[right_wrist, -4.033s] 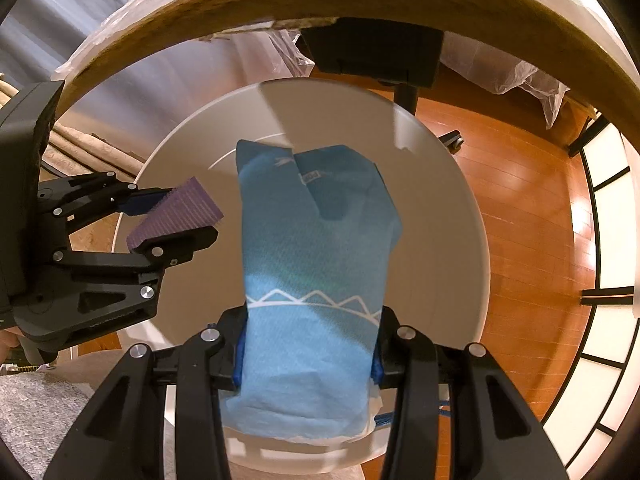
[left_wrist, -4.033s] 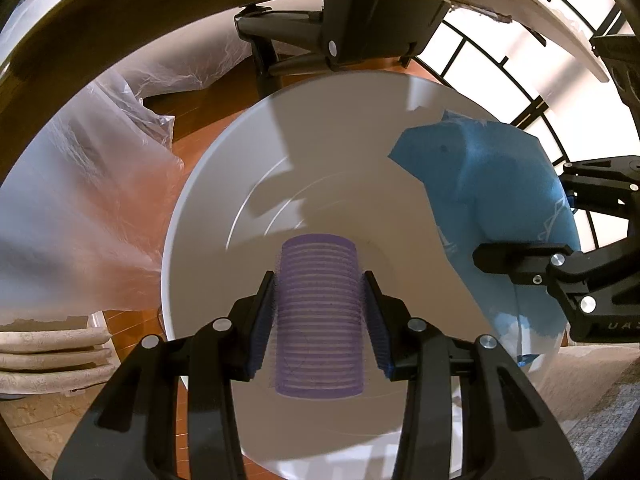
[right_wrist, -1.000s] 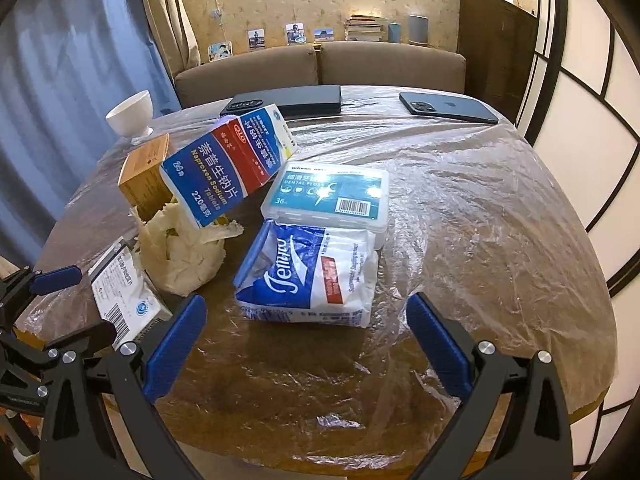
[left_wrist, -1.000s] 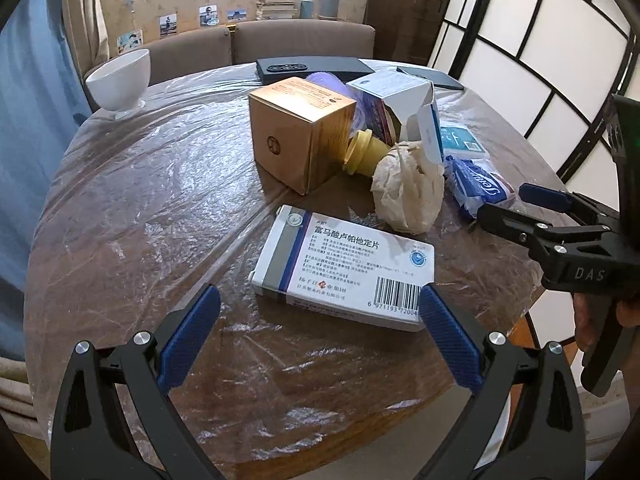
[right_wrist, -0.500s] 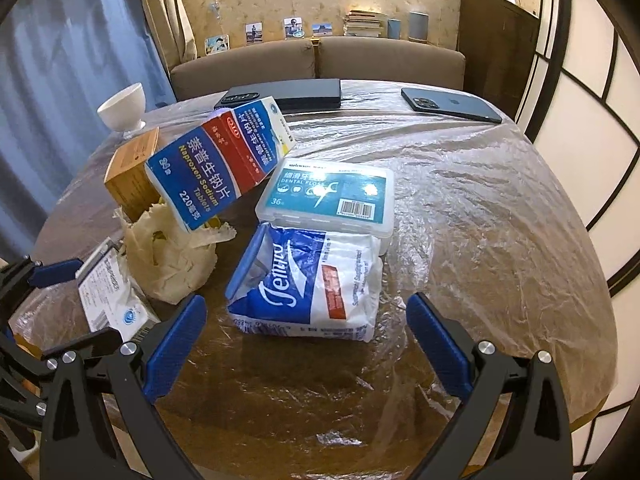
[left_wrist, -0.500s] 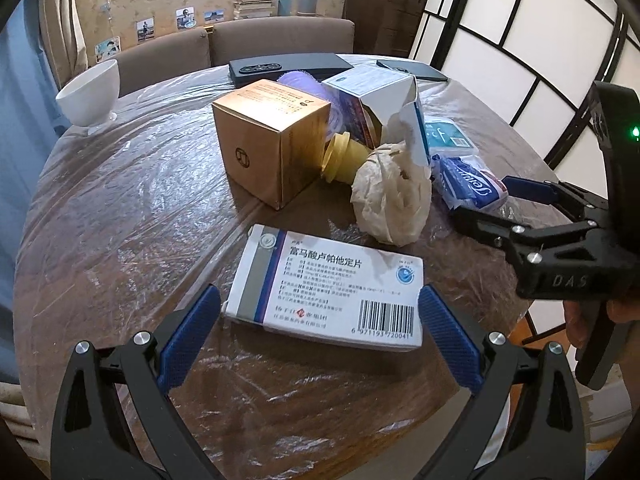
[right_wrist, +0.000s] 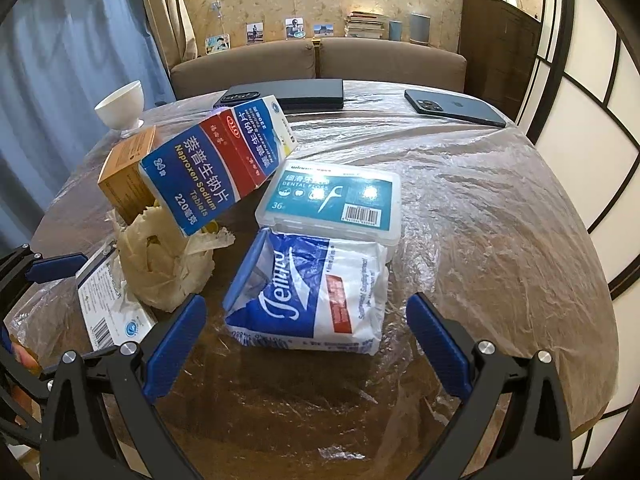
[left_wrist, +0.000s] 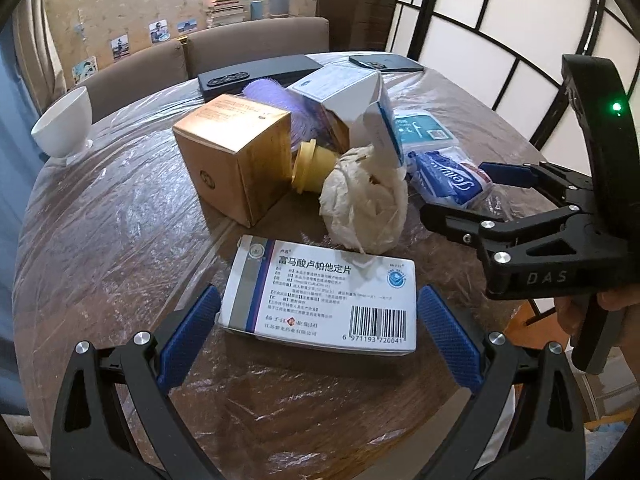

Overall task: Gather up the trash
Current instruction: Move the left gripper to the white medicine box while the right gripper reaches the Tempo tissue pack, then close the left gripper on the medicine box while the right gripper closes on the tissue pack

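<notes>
So both grippers are lined up for a pick right now, nothing grabbed yet. The left gripper [left_wrist: 318,334] has its fingers spread wide, one on each side of the white medicine box [left_wrist: 324,304] lying flat on the plastic-covered bench [left_wrist: 100,240]. The box sits between the blue pads, with a little gap on each side as far as I can tell. Just past the fingertips there's a crumpled paper wad [left_wrist: 364,208] touching the far edge of the box, and beyond that a gold carton [left_wrist: 232,156].

Same deal on the other side: the right gripper [right_wrist: 306,338] is spread open too, with the tissue pack [right_wrist: 312,296] sitting between and slightly ahead of its fingers. A dental floss case [right_wrist: 332,200] lies right behind the pack, looks like it's touching. A blue Naproxen box [right_wrist: 216,164] leans tilted off to the left of the fingers.

My read: this is the approach step on the next two bits of trash. Next move would be easing forward a touch and closing. The medicine box is wide, so the left fingers need to stay square on its short ends. The tissue pack is squishy, so it'll probably deform when pinched.
</notes>
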Demonstrator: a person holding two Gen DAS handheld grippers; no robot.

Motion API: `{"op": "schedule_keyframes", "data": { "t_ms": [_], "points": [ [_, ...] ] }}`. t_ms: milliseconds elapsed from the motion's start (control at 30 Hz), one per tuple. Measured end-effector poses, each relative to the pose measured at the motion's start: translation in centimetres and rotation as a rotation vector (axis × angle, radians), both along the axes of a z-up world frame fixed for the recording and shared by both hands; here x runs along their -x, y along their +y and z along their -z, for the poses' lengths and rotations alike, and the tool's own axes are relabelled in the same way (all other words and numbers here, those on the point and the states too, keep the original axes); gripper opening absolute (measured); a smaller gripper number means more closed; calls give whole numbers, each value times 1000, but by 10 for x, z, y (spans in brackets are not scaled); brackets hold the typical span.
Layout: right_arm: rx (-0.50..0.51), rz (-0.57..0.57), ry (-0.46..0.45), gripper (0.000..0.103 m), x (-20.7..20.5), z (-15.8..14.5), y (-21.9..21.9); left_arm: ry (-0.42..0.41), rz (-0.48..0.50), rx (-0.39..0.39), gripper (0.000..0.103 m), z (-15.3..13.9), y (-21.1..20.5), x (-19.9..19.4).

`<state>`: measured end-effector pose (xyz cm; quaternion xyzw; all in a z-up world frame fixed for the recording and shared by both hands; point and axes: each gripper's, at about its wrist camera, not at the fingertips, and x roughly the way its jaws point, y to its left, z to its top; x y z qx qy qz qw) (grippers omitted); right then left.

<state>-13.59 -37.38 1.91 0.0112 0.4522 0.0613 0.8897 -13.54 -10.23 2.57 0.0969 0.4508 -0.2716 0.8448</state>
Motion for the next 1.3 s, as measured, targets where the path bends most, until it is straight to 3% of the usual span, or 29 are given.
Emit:
{"op": "schedule_keyframes", "data": {
  "t_ms": [300, 400, 700, 800, 1067, 1300],
  "points": [
    [-12, -4, 8, 99, -1, 1, -2, -41, 89, -131, 100, 9, -21, 5],
    [-8, -9, 10, 99, -1, 3, 0, -11, 76, -88, 100, 10, -19, -1],
    [15, -25, 0, 94, 0, 6, 3, -30, 43, -77, 100, 11, -14, -3],
    [27, -31, -4, 90, 1, 6, 4, -31, 30, -70, 98, 11, -12, -2],
    [29, -21, -22, 61, 2, 2, -2, -42, 0, -41, 98, 10, -5, 3],
    [-57, 0, -10, 58, 5, -2, -14, -25, -48, 0, 97, 6, 2, 5]
  ]
}}
